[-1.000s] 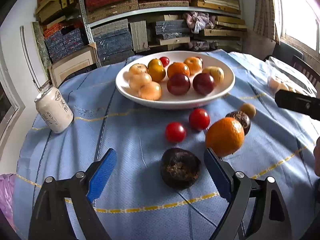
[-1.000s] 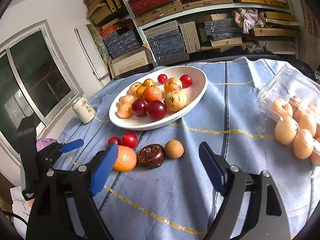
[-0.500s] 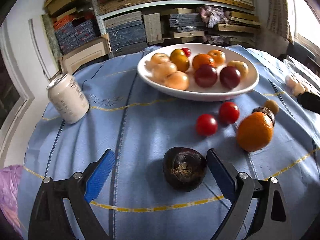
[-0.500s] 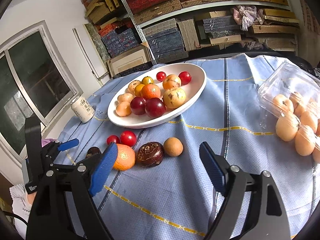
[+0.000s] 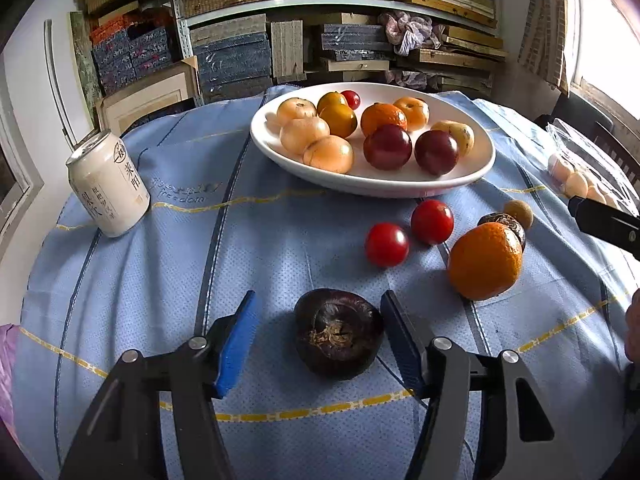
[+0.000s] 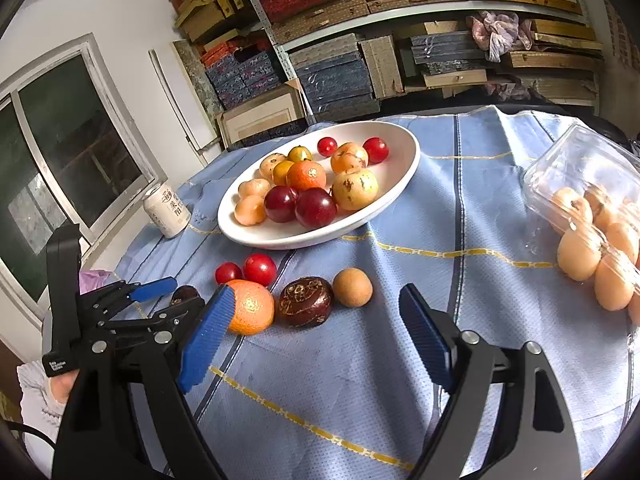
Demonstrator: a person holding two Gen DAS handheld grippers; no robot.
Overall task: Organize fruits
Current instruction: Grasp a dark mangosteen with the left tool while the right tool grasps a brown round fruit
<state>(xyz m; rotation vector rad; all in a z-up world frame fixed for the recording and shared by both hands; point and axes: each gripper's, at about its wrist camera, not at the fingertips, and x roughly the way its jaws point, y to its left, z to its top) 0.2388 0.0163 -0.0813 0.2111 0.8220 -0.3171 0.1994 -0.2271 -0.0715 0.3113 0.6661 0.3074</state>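
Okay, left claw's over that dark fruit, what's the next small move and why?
Probably close the left claw on the dark fruit. The fruit lies on the cloth between the open blue fingers, nearer the right one, and the white plate beyond still has room.

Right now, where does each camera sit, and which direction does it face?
Left wrist: on the left tongs, low over the blue tablecloth, facing the dark purple round fruit between its open blue fingers.
Right wrist: on the right tongs, higher, facing the table; left tongs visible.
Shared: white oval plate, round orange.
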